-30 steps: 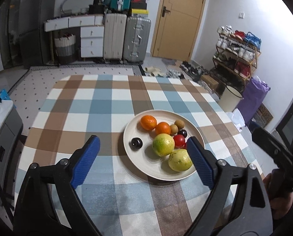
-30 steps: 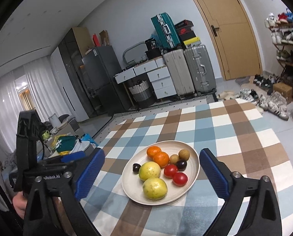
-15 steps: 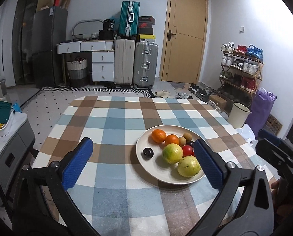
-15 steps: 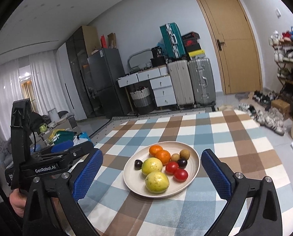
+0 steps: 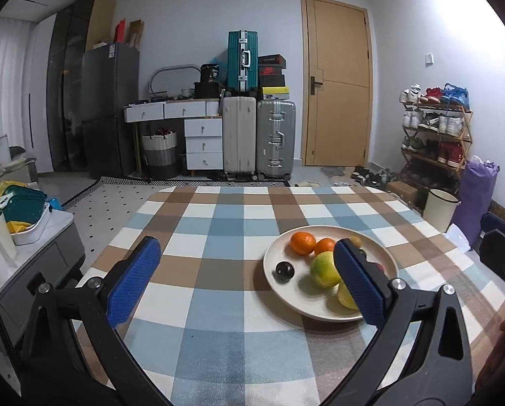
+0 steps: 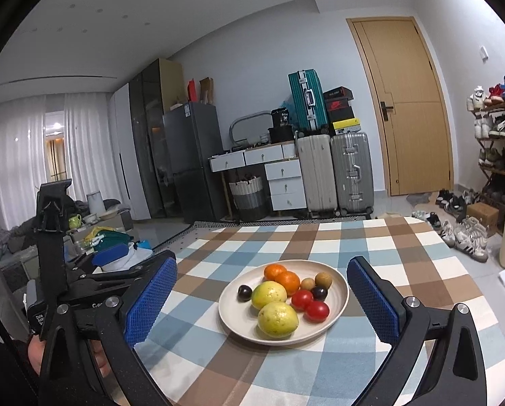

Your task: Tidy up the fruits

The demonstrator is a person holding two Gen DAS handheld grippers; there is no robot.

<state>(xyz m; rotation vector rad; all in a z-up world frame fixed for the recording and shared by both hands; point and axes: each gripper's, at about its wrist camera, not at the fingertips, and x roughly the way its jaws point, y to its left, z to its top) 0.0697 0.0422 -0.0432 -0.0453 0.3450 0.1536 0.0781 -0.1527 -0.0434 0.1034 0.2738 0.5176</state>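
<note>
All the fruit sits in the beige plate (image 6: 340, 308) on the checked table (image 6: 371, 247): two oranges (image 6: 283, 277) at the far side, two yellow-green citrus (image 6: 277, 318) nearest me, two red tomatoes (image 6: 311, 304), a dark plum (image 6: 244, 293) alone by the left rim, another dark plum (image 6: 319, 293) among the cluster, and two small brown round fruits (image 6: 323, 280), possibly longans. I see nothing loose on the cloth outside the plate.

What has changed over the last second is my viewpoint, not the fruit. Both wrist cameras have tilted up and drawn back: a second ago the left view looked steeply down with the plate between its pads, and now the plate (image 5: 276, 253) lies low and right, partly behind the right-hand pad, with the door and suitcases filling the upper view. The fruits keep the same arrangement throughout.

The left gripper (image 5: 249, 277) has its jaws wide apart and holds nothing; the right gripper (image 6: 262, 301) likewise has its jaws spread and vacant, framing the plate from above the near edge of the table. Each tool shows at the edge of the other's view.

I read this as withdrawal: with every fruit gathered on the plate and both tools pulling away unloaded, the organising looks finished or nearly so. The lone plum by the rim is the only piece I might still nudge.
</note>
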